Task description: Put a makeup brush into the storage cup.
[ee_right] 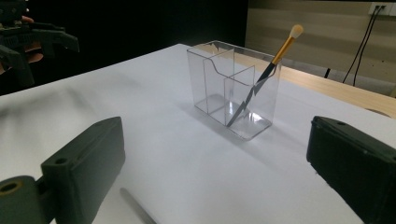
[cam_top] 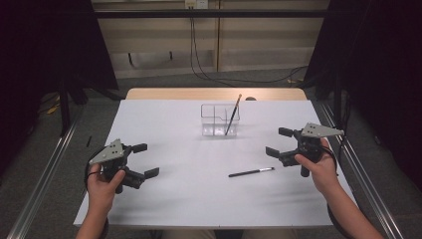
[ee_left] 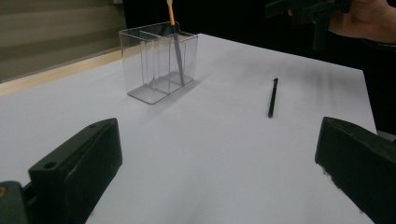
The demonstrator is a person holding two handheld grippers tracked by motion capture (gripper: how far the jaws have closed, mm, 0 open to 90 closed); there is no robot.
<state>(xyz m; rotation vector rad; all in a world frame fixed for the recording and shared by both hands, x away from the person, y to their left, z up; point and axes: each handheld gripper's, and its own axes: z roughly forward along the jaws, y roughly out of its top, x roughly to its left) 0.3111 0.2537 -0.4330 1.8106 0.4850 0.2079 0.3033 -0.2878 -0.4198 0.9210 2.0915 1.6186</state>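
White sheet (cam_top: 199, 194) covers most of a light wood table (cam_top: 214, 93); wood strip exposed along far edge. Grey carpet floor (cam_top: 99, 119) surrounds the table. Metal rails (cam_top: 45, 174) run along both sides of the table. Beige wall panels (cam_top: 159, 35) at the back, black cables (cam_top: 199, 64) hanging from a wall outlet (cam_top: 195, 4) down to the floor. Dark curtains (cam_top: 45, 45) at left and right.

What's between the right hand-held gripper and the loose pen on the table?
Nothing visible. The right hand-held gripper is open beside the pen, with only bare white table between them. The clear organizer stands farther back.
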